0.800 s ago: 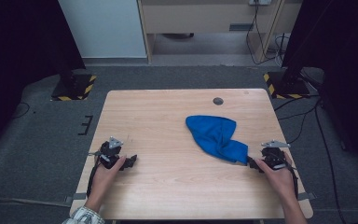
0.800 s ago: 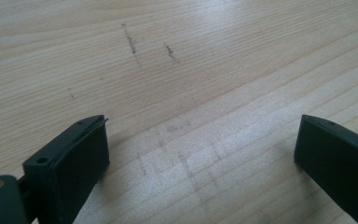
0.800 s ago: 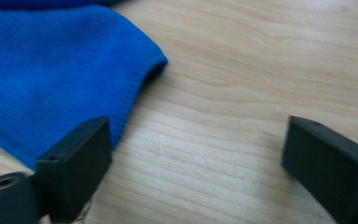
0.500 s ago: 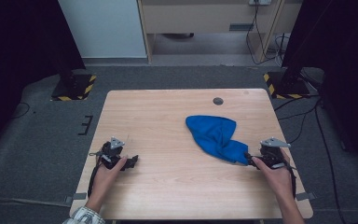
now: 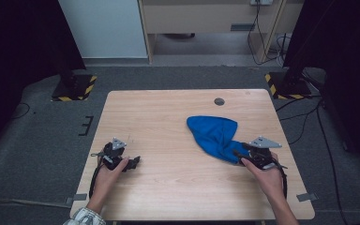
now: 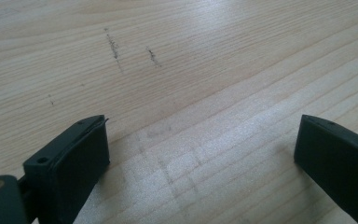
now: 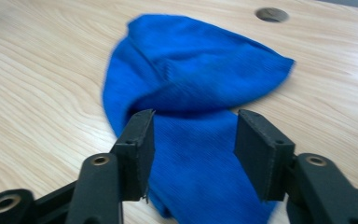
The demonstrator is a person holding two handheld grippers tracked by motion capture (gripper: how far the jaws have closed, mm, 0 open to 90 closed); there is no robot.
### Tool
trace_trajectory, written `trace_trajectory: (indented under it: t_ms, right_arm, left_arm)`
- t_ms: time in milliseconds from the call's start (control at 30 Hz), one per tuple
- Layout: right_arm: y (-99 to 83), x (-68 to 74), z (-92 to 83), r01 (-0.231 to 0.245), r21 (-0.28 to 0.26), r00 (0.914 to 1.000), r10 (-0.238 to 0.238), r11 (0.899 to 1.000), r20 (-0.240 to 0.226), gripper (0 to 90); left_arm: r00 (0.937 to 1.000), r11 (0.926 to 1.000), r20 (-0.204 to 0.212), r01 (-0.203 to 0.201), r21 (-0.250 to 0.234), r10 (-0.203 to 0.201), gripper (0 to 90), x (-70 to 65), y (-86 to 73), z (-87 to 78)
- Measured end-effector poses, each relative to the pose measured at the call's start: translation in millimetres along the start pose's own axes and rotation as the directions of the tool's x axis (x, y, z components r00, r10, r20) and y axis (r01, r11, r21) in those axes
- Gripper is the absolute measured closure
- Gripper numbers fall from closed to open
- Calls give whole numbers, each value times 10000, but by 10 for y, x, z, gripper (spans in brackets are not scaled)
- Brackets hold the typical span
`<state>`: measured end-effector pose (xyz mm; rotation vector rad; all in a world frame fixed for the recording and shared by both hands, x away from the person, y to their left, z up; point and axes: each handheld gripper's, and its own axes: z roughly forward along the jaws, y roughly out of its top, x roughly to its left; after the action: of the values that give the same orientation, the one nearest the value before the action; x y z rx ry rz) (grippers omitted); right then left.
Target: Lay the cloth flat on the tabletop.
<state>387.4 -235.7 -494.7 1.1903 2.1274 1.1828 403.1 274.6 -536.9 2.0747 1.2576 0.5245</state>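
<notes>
A crumpled blue cloth (image 5: 213,133) lies on the right half of the wooden table (image 5: 164,117), its narrow tail pointing to the near right. My right gripper (image 5: 239,155) sits at that tail. In the right gripper view its jaws stand apart over the blue cloth (image 7: 196,74), with the tail lying between them, and the pads do not press on it. My left gripper (image 5: 133,162) rests low over bare wood at the near left. Nothing lies between its wide-open jaws in the left gripper view (image 6: 200,140).
A small round hole (image 5: 219,101) is set in the table behind the cloth, also visible in the right gripper view (image 7: 271,14). Dark floor surrounds the table. Stands with yellow-black striped feet (image 5: 75,88) flank the far corners. Cables trail at the right.
My right gripper has slid a little to the left, onto the cloth's tail. The left gripper has stayed in place.
</notes>
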Motion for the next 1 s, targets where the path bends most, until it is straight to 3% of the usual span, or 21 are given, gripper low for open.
trace_trajectory:
  t_ms: [67, 133, 267, 300, 433, 567, 600, 633, 667, 700, 800, 900, 1000]
  right_arm:
    - [11, 15, 6, -23, -20, 10000, 23, 10000, -71, 486]
    - [55, 75, 51, 57, 76, 9994, -54, 10000, -349, 434]
    - [94, 132, 118, 5, 190, 9977, 8, 9998, -674, 317]
    - [128, 198, 214, 249, 319, 9979, -229, 9992, -604, 243]
    - [167, 255, 358, 418, 705, 9985, -392, 9966, -373, 196]
    - [158, 240, 487, 373, 1047, 9988, -338, 9938, -352, 239]
    - [154, 219, 531, 424, 1161, 9988, -393, 9923, -288, 368]
    - [154, 219, 531, 424, 1161, 9988, -393, 9923, -288, 368]
    - [162, 198, 533, 373, 1110, 9984, -323, 9931, -462, 537]
    - [162, 198, 533, 373, 1110, 9984, -323, 9931, -462, 537]
    - [192, 204, 511, 481, 792, 9966, -426, 9957, -699, 743]
    - [231, 253, 514, 681, 590, 9928, -619, 9959, -1023, 857]
    - [256, 312, 541, 924, 474, 9877, -856, 9946, -1306, 872]
  left_arm:
    - [10000, 10000, -1, 0, -3, 0, 25, 0, 0, 0]
    - [10000, 10000, -2, -2, -2, 2, 26, 0, 0, 0]
    - [10000, 10000, 10, -11, -2, 11, 26, -1, 0, 0]
    - [10000, 10000, 10, -13, 0, 13, 26, -1, 0, 0]
    - [10000, 10000, 24, -27, -8, 27, 28, -3, -1, -2]
    - [10000, 10000, 27, -27, -8, 27, 27, -3, -1, -2]
    - [10000, 10000, 35, -37, -7, 37, 28, -4, -1, -2]
    - [10000, 10000, 41, -41, -14, 41, 28, -4, -1, -2]
    - [10000, 10000, 43, -43, -10, 43, 28, -4, -1, -2]
    - [10000, 10000, 44, -44, -13, 44, 29, -4, -1, -2]
    - [9999, 10000, 69, -81, -13, 81, 41, -11, 3, -7]
    - [9998, 9999, 94, -148, 33, 147, 63, -24, 12, -11]
    - [9996, 9997, 150, -241, 78, 240, 73, -48, 23, -16]
